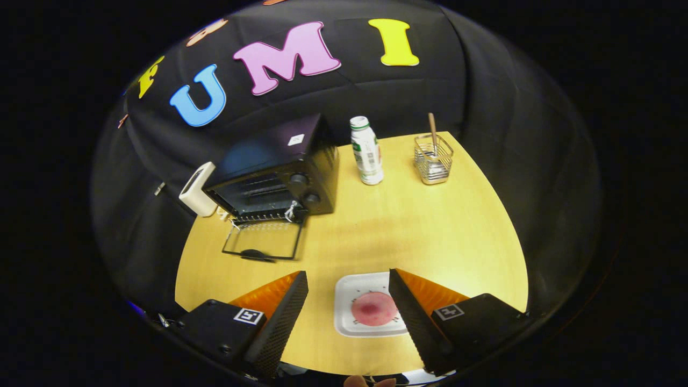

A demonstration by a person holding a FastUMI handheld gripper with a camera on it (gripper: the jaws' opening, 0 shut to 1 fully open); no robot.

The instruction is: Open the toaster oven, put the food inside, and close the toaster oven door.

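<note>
Pink food (pixel 374 308) on white tray (pixel 344 306), between parted tongs (pixel 348 282), oven (pixel 274 172) open

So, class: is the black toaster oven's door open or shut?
Open: the black toaster oven has its glass door folded flat onto the yellow table, beyond the open tool.

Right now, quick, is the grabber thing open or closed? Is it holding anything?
Hand-held gripper: open, holding nothing. Its fingers sit either side of the white plate with the pink food, not touching the food.
</note>
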